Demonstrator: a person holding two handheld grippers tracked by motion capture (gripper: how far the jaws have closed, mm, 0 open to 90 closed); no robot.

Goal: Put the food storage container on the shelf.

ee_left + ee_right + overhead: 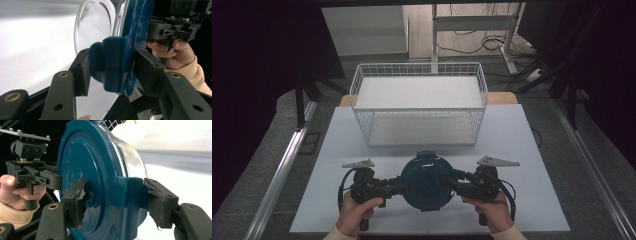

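Observation:
A round container with a dark teal lid (427, 182) and a clear body hangs just above the white table, held from both sides. My left gripper (403, 187) is shut on the container's left latch tab (112, 67); its pads (82, 75) press the tab and the lid's rim. My right gripper (452, 181) is shut on the right latch tab (133, 192), one pad on the lid's top (75, 202) and the other below the tab. In each gripper view the other hand and its gripper show beyond the lid. The clear body (95, 22) looks empty.
A white wire basket (419, 105), empty, stands at the back of the white table board (522, 150), just beyond the container. The board's edges drop off left and right to a grey floor. Dark curtains and desk legs lie farther back.

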